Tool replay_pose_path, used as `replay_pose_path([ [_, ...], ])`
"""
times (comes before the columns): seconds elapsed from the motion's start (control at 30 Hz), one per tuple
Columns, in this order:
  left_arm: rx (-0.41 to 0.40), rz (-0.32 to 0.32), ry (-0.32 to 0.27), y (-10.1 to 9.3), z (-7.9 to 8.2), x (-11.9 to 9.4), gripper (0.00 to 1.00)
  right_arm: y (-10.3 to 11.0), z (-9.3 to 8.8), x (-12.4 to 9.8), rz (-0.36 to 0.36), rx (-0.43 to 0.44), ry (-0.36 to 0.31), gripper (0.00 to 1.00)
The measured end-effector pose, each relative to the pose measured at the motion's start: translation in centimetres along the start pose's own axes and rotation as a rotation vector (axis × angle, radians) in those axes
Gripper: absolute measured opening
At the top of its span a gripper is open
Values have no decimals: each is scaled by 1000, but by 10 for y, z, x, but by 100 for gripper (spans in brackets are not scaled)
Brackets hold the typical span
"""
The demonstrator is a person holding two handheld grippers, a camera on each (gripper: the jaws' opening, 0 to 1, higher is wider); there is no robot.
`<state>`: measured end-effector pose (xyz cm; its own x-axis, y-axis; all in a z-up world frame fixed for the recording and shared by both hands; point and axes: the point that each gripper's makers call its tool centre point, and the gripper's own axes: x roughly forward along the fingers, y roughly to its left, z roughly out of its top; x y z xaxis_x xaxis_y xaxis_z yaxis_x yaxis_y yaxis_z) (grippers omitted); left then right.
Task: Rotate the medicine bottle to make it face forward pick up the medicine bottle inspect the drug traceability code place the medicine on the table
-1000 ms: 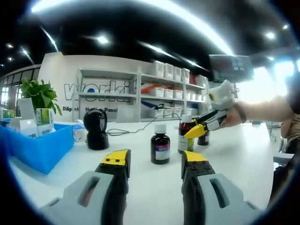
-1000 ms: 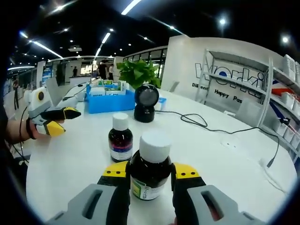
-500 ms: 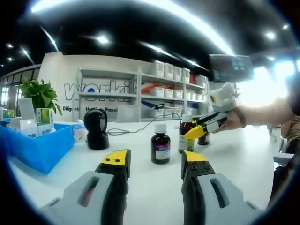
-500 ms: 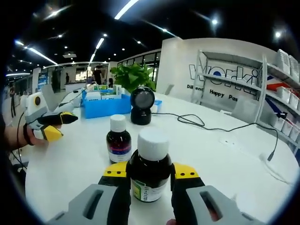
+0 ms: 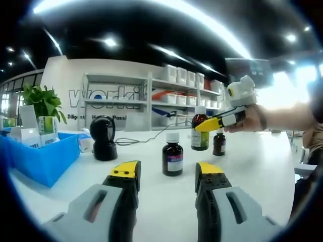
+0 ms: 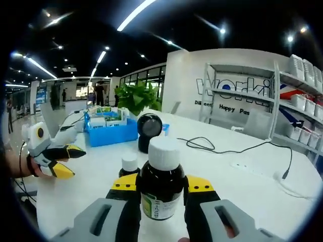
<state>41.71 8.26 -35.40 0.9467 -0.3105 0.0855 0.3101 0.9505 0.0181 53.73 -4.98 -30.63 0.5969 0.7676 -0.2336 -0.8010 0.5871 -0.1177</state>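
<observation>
Right gripper point(image 6: 161, 187), grey-bodied with yellow-tipped jaws, grips a dark brown medicine bottle with a white cap and a green-edged label point(image 6: 160, 184) by its shoulders; in the left gripper view that same bottle point(image 5: 200, 132) hangs clear above the wide white round table point(image 5: 262, 166), with open air beneath its base. Left gripper point(image 5: 166, 174) has its jaws parted with nothing between them, low over the bare near part of the table.

Taking the held bottle as the landmark: the table spreads out on every side of it, its curved edge point(image 6: 43, 201) falling away to the left in the right gripper view, with broad bare surface to the right. White shelving with boxes point(image 5: 151, 98) stands far behind the bottle against a wall. A blue plastic bin holding small cartons point(image 5: 43, 154) sits well to the left, near the table's rim, with a green leafy plant point(image 5: 43, 101) behind it. A black round-headed scanner on a stand point(image 5: 103, 138) stands between the bin and the bottle, a black cable point(image 6: 237, 150) trailing from it across the table. A smaller brown bottle with a white cap and purple label point(image 5: 173, 154) stands upright just below and left of the held bottle, and another small dark bottle point(image 5: 218, 142) stands just beyond it to the right.
</observation>
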Motion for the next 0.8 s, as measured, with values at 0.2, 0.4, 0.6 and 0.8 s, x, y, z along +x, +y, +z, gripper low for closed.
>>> replay_pose_path([
  [0.2,-2,0,-1,-1,0,0,34,-2,35,0,-3,33,-47,28],
  [0.4,-3,3,-1,0,0,0,34,-9,68,2,-9,34,-93,28],
  [0.6,-6,-2,-4,1,0,0,34,-6,94,6,-7,23,-126,28],
  [0.8,-7,-4,-4,2,0,0,34,-1,119,17,-1,15,-153,27],
])
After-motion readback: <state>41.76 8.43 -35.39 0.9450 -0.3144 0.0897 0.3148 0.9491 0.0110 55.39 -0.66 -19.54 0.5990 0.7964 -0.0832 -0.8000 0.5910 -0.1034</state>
